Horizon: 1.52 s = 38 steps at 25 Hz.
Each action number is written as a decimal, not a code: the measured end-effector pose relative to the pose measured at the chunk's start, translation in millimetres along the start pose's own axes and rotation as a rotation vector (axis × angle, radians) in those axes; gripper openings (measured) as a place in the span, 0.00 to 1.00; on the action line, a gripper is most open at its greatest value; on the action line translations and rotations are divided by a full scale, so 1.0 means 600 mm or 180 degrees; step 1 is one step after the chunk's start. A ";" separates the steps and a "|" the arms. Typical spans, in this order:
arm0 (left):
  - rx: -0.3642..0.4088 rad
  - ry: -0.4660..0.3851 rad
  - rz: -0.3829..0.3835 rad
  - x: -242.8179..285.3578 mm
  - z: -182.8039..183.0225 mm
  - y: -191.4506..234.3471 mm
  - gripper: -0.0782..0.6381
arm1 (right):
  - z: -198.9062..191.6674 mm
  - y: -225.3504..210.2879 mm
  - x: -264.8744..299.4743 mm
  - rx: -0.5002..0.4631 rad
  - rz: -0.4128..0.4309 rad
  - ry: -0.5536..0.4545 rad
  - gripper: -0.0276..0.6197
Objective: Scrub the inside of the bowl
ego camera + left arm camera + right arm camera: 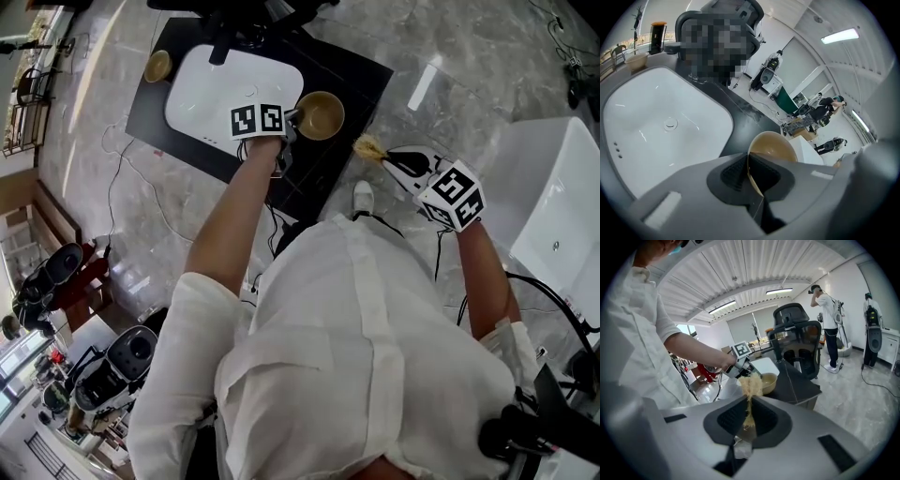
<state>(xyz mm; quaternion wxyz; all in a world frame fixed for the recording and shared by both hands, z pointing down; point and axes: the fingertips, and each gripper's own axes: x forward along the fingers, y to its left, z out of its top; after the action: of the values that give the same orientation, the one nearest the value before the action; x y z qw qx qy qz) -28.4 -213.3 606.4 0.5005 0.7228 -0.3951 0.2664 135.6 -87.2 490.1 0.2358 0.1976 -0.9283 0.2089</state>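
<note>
Here, left hand-held gripper pinches the bowl at its rim; right hand-held gripper clamps a scrubber.

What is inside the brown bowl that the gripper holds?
Nothing shows inside the bowl, only its bare tan inside. The left gripper pinches the rim and covers a bit of it there. The scrubber is outside the bowl, held in the right gripper.

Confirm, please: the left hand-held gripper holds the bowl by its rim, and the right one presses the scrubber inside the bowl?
No. The left hand-held gripper holds the bowl by its rim, but the right hand-held gripper holds the scrubber outside the bowl, as the head view shows.
</note>
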 end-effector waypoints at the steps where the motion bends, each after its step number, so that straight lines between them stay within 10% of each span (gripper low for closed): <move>1: -0.0016 0.0012 0.0048 0.001 -0.003 0.006 0.13 | -0.003 -0.002 0.001 0.0005 0.0009 0.0006 0.08; 18: -0.0033 0.0063 0.0279 -0.008 -0.042 0.030 0.15 | -0.015 -0.005 0.034 0.0077 0.0208 -0.0038 0.08; 28: 0.0146 -0.0504 0.0243 -0.082 -0.025 0.038 0.22 | -0.008 0.018 0.042 0.0035 0.0000 -0.0054 0.08; 38: 0.0596 -0.0933 -0.0424 -0.291 -0.151 0.006 0.12 | 0.021 0.162 0.109 -0.0078 -0.0169 -0.0090 0.08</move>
<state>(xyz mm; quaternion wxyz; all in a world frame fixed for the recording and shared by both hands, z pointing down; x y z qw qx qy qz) -125.6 -76.3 504.5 0.3847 0.8218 -0.3886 0.1601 33.3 -29.7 485.4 0.2304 0.2221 -0.9285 0.1884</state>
